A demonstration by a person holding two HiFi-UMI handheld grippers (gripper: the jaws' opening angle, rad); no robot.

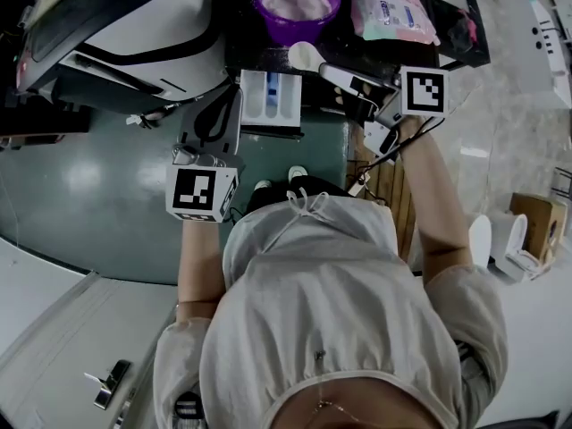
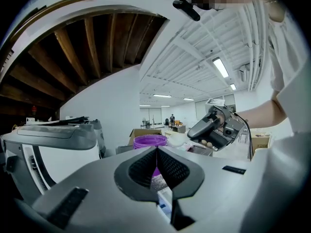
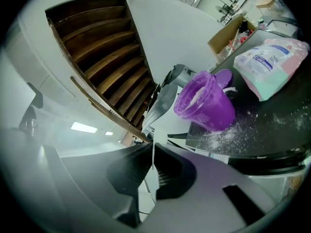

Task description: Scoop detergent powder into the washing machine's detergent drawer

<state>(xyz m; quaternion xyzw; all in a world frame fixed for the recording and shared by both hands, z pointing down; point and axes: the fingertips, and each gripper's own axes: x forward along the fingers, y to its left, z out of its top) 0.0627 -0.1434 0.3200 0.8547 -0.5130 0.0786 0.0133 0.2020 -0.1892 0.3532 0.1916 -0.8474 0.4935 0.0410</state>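
Note:
The white detergent drawer (image 1: 271, 96) stands pulled out from the washing machine (image 1: 134, 25), with a blue part inside. A purple tub (image 1: 298, 3) of white powder sits on the dark top behind it. My right gripper (image 1: 331, 70) is shut on the handle of a white scoop (image 1: 307, 54), which hangs between the tub and the drawer. In the right gripper view the handle shows as a thin white edge between the shut jaws, with the tub (image 3: 206, 103) ahead. My left gripper (image 1: 232, 94) is shut and empty, just left of the drawer (image 2: 164, 200).
A pink and blue detergent bag (image 1: 391, 12) lies right of the tub, and spilled powder (image 3: 228, 135) dusts the dark top. The person's feet (image 1: 279, 179) stand on the green floor below the drawer. A cardboard box (image 1: 538, 217) sits at the right.

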